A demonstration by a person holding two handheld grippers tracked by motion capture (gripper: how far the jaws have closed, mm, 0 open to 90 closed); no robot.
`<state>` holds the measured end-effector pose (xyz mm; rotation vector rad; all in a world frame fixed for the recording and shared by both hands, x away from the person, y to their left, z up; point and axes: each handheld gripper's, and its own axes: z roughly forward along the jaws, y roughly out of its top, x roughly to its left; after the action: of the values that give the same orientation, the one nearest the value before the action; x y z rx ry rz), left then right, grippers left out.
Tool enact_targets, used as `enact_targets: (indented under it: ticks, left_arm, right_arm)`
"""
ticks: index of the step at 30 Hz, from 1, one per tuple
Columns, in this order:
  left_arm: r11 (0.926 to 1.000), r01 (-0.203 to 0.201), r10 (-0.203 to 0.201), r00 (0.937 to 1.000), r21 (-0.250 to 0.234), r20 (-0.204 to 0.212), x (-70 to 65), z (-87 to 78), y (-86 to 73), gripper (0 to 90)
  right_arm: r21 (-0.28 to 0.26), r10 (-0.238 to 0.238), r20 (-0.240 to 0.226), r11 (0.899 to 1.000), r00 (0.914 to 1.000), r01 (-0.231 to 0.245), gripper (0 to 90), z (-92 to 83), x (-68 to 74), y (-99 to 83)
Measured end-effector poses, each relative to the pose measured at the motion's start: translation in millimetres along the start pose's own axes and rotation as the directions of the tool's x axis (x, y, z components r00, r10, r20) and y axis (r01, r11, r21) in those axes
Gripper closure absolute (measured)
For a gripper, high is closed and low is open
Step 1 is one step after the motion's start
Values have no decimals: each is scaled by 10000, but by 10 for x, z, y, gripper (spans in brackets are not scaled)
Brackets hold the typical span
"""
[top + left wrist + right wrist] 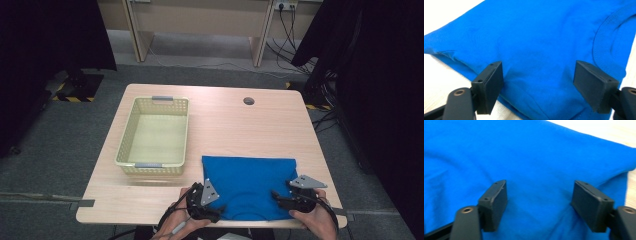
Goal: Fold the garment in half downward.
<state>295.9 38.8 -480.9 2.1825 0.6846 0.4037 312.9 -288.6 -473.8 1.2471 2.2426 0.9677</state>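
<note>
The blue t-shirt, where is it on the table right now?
In the high view the blue t-shirt lies folded at the table's near right edge, between the two tongs, just right of the yellow basket.

the basket blocks the table's left half, while bare wood beyond the shirt leaves passage.

No text, label, brand, number or sign can be read in any view.
</note>
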Motion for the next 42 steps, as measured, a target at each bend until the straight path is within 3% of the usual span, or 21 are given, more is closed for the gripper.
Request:
enact_targets:
  ticks: [7, 12, 24, 34, 42]
  left_arm:
    - [9986, 528, -528, 9986, 94, 75, 16, 38, 29, 157]
    - [9971, 752, -753, 9971, 100, 97, 47, 39, 26, 138]
    - [9967, 756, -755, 9971, 301, -29, 87, 114, 77, 132]
    - [9953, 923, -922, 9957, 310, -45, 187, 194, 138, 135]
    - [9943, 1024, -1020, 9947, 307, -134, 266, 242, 171, 134]
  right_arm:
    - [-248, 223, 241, 9995, 9995, -217, 255, -4, -101, 97]
    - [125, 283, 259, 9995, 9993, -286, 245, 106, -158, 101]
    - [296, 250, 401, 9992, 9989, -262, 247, 170, -234, 170]
    - [261, 665, 421, 9974, 9969, -676, 226, 278, -362, 251]
    - [351, 739, 460, 9965, 9962, -755, 224, 337, -388, 316]
